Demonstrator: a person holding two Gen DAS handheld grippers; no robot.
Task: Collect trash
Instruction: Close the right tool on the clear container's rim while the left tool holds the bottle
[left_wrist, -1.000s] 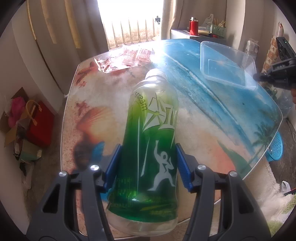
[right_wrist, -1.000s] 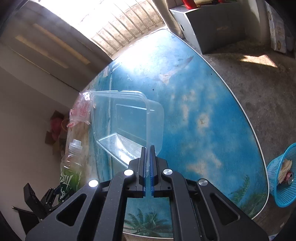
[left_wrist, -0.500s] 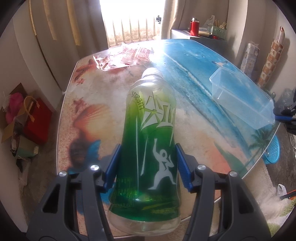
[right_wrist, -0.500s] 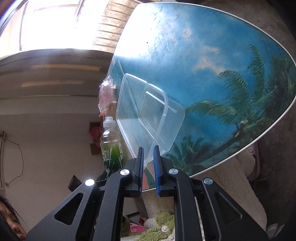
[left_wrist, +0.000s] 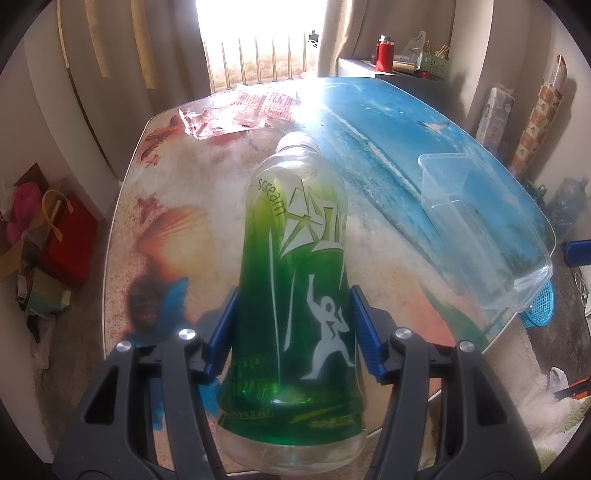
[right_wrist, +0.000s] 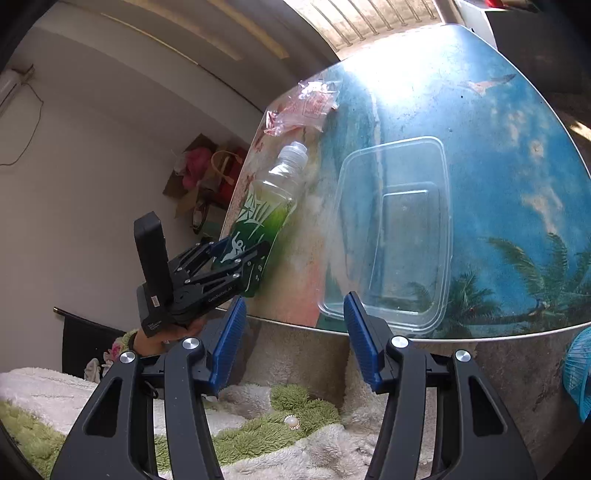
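My left gripper (left_wrist: 293, 328) is shut on a green-labelled plastic bottle (left_wrist: 295, 280) and holds it over the near edge of the beach-print table (left_wrist: 177, 221). The bottle (right_wrist: 264, 206) and the left gripper (right_wrist: 240, 258) also show in the right wrist view. A clear plastic container (right_wrist: 395, 236) lies at the table's near edge, overhanging it a little. My right gripper (right_wrist: 293, 339) is open and empty, just off the table edge in front of the container. The container (left_wrist: 484, 229) shows at right in the left wrist view. A crumpled clear wrapper (left_wrist: 236, 110) lies at the far side.
A blue mesh waste basket (left_wrist: 539, 306) stands on the floor right of the table, also at the right edge in the right wrist view (right_wrist: 578, 373). Bags and a red box (left_wrist: 55, 236) sit on the floor at left. A fluffy rug (right_wrist: 258, 435) lies below the right gripper.
My right gripper has opened and let go of the clear container, which now lies on the table's near edge. The right gripper has drawn back. The left gripper still holds the bottle.
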